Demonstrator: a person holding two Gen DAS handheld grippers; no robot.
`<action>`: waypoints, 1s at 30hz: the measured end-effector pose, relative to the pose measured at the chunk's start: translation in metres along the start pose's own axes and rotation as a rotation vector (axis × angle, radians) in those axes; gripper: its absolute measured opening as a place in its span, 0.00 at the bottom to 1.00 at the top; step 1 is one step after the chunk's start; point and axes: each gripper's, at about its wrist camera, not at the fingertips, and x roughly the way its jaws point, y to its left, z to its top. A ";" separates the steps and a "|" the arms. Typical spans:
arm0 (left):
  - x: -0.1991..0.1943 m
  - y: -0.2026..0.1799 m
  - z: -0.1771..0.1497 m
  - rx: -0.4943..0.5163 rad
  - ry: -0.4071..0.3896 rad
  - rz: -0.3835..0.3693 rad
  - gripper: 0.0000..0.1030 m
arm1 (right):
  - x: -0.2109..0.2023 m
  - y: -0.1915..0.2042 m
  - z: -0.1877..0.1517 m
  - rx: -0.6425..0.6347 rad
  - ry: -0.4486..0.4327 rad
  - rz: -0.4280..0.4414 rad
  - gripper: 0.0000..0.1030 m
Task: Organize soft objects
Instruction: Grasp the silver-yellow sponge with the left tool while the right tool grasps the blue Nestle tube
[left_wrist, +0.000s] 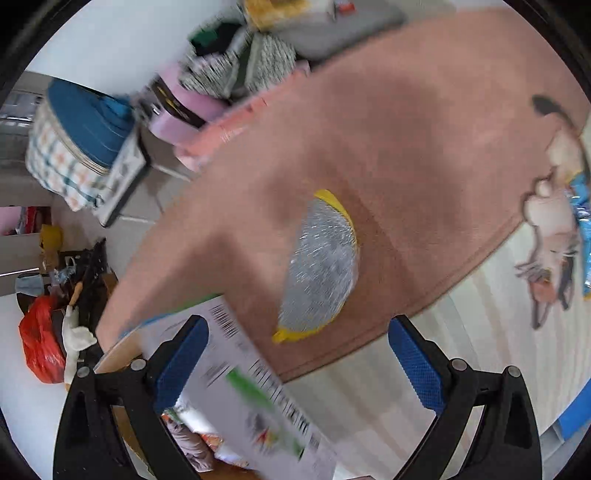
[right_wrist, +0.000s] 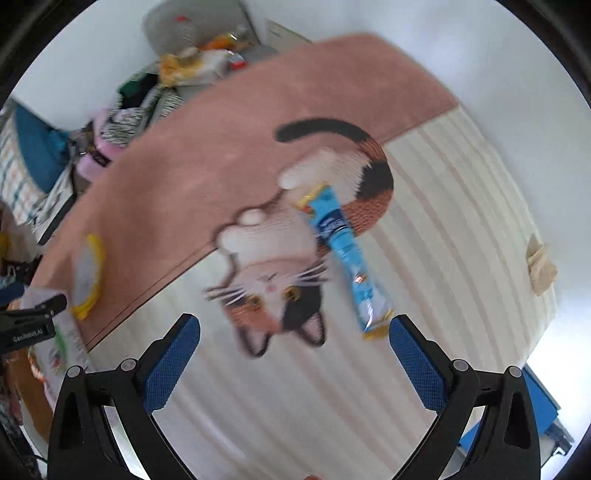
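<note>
A silver bubble-wrap pouch with a yellow rim (left_wrist: 321, 266) lies on the pink part of a cat-print rug (left_wrist: 406, 129). It also shows at the left of the right wrist view (right_wrist: 88, 275). A long blue snack packet (right_wrist: 345, 254) lies over the printed cat's body on the rug (right_wrist: 258, 387). My left gripper (left_wrist: 299, 365) is open, with the pouch just ahead of it and a white printed box flap (left_wrist: 255, 391) between its fingers. My right gripper (right_wrist: 295, 365) is open and empty above the cat's head, its right finger (right_wrist: 413, 365) beside the packet's near end.
A cardboard box (left_wrist: 122, 358) with packets inside sits at the rug's edge under my left gripper. Beyond the rug lie a checked bag with blue lid (left_wrist: 74, 147), piled clothes (left_wrist: 236, 62), a grey cushion (left_wrist: 332, 33), a red bag (left_wrist: 40, 339). A beige scrap (right_wrist: 541, 264) lies right.
</note>
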 end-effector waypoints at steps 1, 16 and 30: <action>0.011 -0.002 0.007 0.001 0.025 0.001 0.97 | 0.009 -0.003 0.005 0.006 0.014 -0.004 1.00; 0.070 -0.002 0.046 -0.047 0.145 -0.101 0.96 | 0.119 -0.024 0.042 -0.005 0.235 -0.018 0.96; 0.055 -0.009 0.042 -0.096 0.157 -0.235 0.45 | 0.111 -0.015 0.055 -0.009 0.214 -0.019 0.21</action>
